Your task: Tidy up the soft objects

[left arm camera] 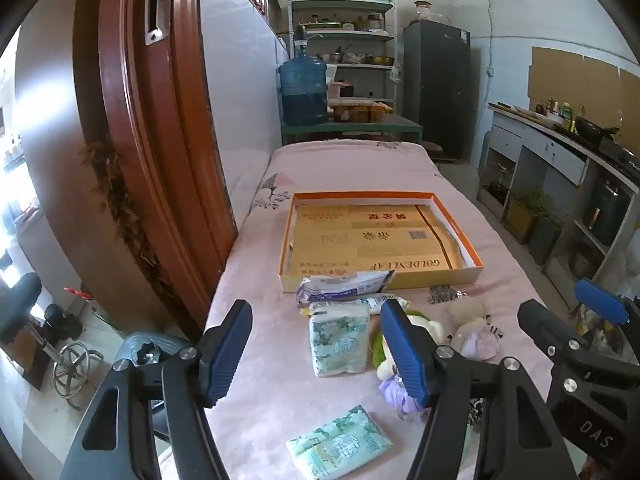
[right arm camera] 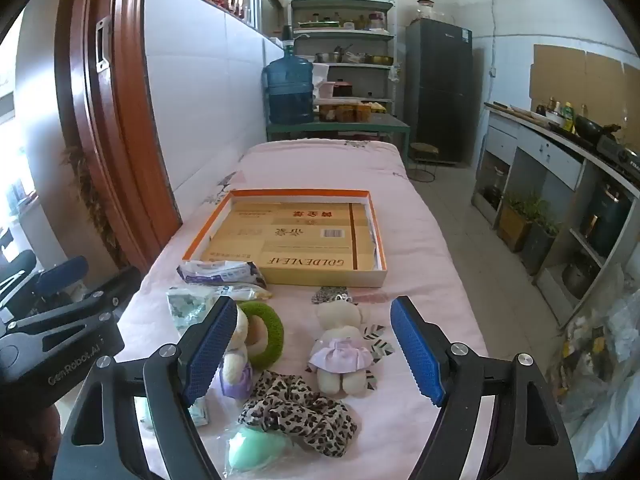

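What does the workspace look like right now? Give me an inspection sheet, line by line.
Surface: table under a pink cloth.
Job's things: orange-rimmed box lined with cardboard, holding no soft things yet; tissue packs, two plush dolls, green ring, leopard-print cloth, mint pouch in front of it.
Clutter: wrapped packets at the box's near edge.
Grippers: left gripper open, empty; right gripper open, empty.
Cables: nothing seen.
Surroundings: water jug, shelves, fridge, counter, door.

Soft toys, tissue packs before seemingly empty box
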Demonstrator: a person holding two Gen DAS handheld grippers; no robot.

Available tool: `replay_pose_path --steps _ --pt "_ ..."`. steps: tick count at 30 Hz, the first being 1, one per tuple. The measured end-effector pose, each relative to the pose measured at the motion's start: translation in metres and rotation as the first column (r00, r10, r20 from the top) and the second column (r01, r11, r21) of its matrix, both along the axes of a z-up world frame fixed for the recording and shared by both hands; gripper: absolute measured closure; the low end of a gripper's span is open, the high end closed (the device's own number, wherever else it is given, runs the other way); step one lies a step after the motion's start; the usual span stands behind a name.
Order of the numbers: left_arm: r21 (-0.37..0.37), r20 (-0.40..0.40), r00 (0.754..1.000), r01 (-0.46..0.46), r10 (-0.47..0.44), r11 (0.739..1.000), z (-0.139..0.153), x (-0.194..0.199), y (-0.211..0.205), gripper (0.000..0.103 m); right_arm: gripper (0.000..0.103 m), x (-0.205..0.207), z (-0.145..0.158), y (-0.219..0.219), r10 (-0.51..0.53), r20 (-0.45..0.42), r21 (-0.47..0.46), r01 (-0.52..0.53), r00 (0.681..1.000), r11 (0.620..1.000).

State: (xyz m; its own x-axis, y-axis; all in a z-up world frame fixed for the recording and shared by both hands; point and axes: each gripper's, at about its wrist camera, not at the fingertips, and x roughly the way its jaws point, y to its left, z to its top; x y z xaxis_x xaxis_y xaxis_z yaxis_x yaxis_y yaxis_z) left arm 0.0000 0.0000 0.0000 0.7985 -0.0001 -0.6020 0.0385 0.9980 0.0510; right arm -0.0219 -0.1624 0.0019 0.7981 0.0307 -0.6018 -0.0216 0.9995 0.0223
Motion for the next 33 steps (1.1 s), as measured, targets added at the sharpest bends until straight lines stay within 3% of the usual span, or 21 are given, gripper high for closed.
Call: replay_pose_path --steps 5,10,13,33 --pt "-0.033 -0.031 1.0 0.001 -0.002 0.999 -0.002 0.0 0.0 0.041 0.023 0.0 0.0 -0.001 -0.001 -0.016 0.016 0.001 1.0 1.0" --pt "-0.011 -0.039 0.999 0.016 -0.016 1.0 -0.014 -0.009 -0.019 0.041 0.023 0.0 -0.001 -0.001 0.001 -0.011 0.014 0.0 1.0 1.0" --pt "-0.045 -0.072 0.997 0.009 -0.012 0.999 -0.011 0.002 -0.005 0.041 0.023 0.003 -0.002 -0.003 0.007 -0.011 0.013 -0.007 1.0 1.0" --pt "-0.083 -0.082 0.997 -0.005 -0.002 0.997 -0.016 0.005 0.002 0.041 0.023 0.004 -0.009 -0.004 0.009 -0.015 0.011 -0.009 1.0 1.0"
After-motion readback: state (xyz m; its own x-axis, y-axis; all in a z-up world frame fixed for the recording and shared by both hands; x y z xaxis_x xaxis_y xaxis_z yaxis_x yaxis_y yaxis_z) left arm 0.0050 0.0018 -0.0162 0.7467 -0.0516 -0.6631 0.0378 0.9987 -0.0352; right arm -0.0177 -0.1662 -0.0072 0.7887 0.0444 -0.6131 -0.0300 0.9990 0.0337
